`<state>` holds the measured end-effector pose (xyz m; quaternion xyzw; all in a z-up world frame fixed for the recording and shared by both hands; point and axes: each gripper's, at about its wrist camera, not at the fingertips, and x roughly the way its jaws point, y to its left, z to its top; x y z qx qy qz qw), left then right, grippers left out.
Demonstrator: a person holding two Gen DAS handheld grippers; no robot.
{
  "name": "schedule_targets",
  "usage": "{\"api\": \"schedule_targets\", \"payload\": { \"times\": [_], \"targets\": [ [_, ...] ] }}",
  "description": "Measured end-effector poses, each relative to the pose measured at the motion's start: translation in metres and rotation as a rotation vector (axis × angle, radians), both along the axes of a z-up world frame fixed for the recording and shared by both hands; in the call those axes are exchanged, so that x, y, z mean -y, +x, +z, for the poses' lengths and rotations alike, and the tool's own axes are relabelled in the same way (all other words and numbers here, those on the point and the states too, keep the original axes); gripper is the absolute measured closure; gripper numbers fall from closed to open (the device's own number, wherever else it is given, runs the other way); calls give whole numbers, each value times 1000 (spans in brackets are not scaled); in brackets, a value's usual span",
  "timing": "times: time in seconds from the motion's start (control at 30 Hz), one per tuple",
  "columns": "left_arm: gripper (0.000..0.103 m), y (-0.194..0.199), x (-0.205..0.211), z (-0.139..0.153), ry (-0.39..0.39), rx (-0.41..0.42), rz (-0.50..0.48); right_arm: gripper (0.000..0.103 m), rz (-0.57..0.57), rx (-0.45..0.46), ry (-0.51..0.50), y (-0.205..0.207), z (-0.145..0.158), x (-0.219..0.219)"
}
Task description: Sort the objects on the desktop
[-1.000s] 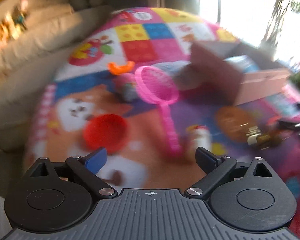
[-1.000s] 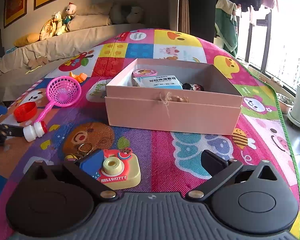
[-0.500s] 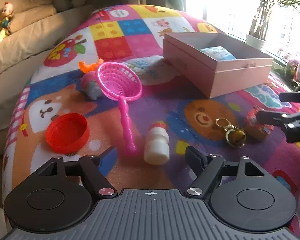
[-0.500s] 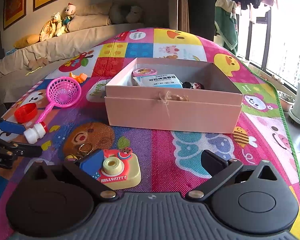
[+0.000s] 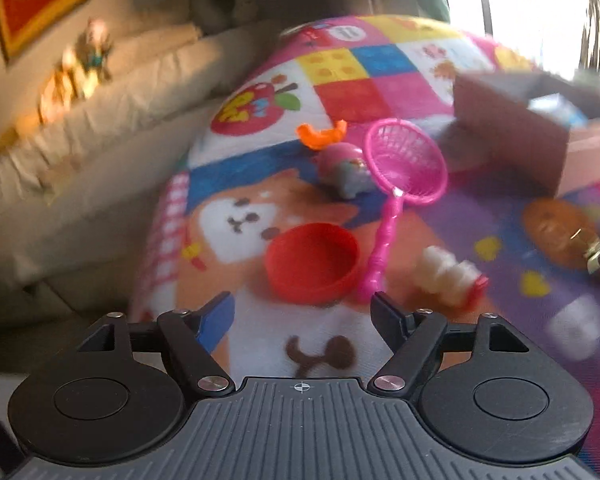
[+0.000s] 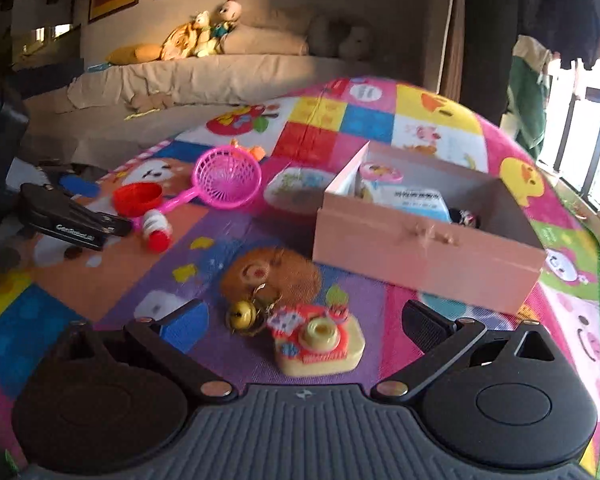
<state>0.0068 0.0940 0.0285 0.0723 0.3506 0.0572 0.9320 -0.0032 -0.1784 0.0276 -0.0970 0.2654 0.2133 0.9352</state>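
- The pink box (image 6: 428,256) stands on the play mat (image 6: 204,264), open at the top, with a white packet and a few small things already inside; by my reading the sorting is part done, and both grippers are between pickups, lining up on loose toys.
- The left gripper (image 5: 302,308) hangs empty with its jaws apart, nothing between them; just ahead lies the red bowl (image 5: 312,262), which looks like its target. It would need to drop so that one finger goes inside the rim and one outside.
- The pink strainer (image 5: 404,162) lies with its handle close along the bowl's right side and may get nudged or caught in the grasp.
- The right gripper (image 6: 304,322) is also wide open and empty; the toy camera (image 6: 320,340) sits on the mat between its fingers, untouched. I judge it must lower and close on the camera's sides.
- The white bottle (image 5: 446,270) lies on its side near the strainer handle, and may roll if bumped.
- The keyring bell (image 6: 244,316) rests against the camera's left edge and could snag the left finger.
- The orange toy (image 5: 322,136) and a pink-grey toy wait farther back.
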Motion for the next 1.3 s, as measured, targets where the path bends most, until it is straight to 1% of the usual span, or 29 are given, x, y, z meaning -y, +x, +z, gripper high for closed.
{"api": "schedule_targets", "payload": {
  "times": [0.07, 0.1, 0.13, 0.2, 0.3, 0.43, 0.53, 0.57, 0.63, 0.7, 0.77, 0.8, 0.83, 0.87, 0.97, 1.0, 1.03, 1.1, 1.13, 1.2, 1.23, 1.27, 1.3],
  "targets": [
    [20, -7, 0, 6, -121, 0, -46, 0, -14, 2, -7, 1, 1, -1],
    [19, -10, 3, 8, -151, 4, -75, 0, -16, 2, -10, 1, 2, 0],
    [19, -12, 9, 9, -165, 8, -108, 0, -15, 0, -11, 1, 2, 0],
    [19, -10, 21, 8, -164, 16, -180, 0, -9, -8, -5, 1, 1, 0],
    [19, 2, 36, 2, -158, 20, -254, 0, -5, -19, 2, 1, 0, 1],
    [18, 25, 47, -8, -176, 26, -317, 0, -16, -26, 2, 1, -1, 3],
    [18, 38, 46, -18, -224, -16, -346, 0, -30, -39, 2, 3, -3, 6],
    [17, 37, 45, -20, -248, -34, -359, 0, -32, -42, 2, 3, -4, 8],
    [16, 28, 46, -20, -271, -37, -404, 0, -25, -50, 2, 2, -5, 11],
    [16, 16, 49, -18, -291, -44, -458, 0, 8, -71, 3, 1, -7, 13],
    [16, 5, 52, -17, -275, -37, -490, 0, 56, -89, 2, 2, -9, 13],
    [16, 1, 55, -17, -255, -37, -491, 0, 76, -97, 3, 4, -11, 12],
    [16, 0, 57, -17, -239, -39, -485, 5, 89, -108, 1, 7, -12, 12],
    [16, -2, 57, -17, -230, -42, -476, 11, 98, -120, -3, 11, -14, 11],
    [16, -1, 56, -19, -249, -54, -421, 15, 92, -143, -10, 23, -18, 10],
    [16, -1, 55, -19, -258, -58, -399, 17, 85, -163, -6, 28, -19, 12],
    [16, -1, 55, -19, -265, -56, -380, 29, 76, -192, -4, 32, -21, 13],
    [16, 0, 58, -17, -271, -53, -346, 45, 60, -211, -5, 34, -19, 15],
    [16, 0, 59, -16, -266, -48, -328, 47, 61, -218, -10, 33, -17, 15],
    [20, 2, 64, -16, -239, -31, -293, 47, 66, -216, 2, 27, -11, 18],
    [23, 4, 66, -16, -227, -27, -284, 47, 69, -212, 6, 23, -8, 19],
    [29, 6, 68, -17, -216, -26, -275, 47, 70, -207, 6, 19, -5, 21],
    [32, 7, 69, -18, -205, -23, -265, 47, 67, -203, 5, 16, -2, 22]
  ]
}}
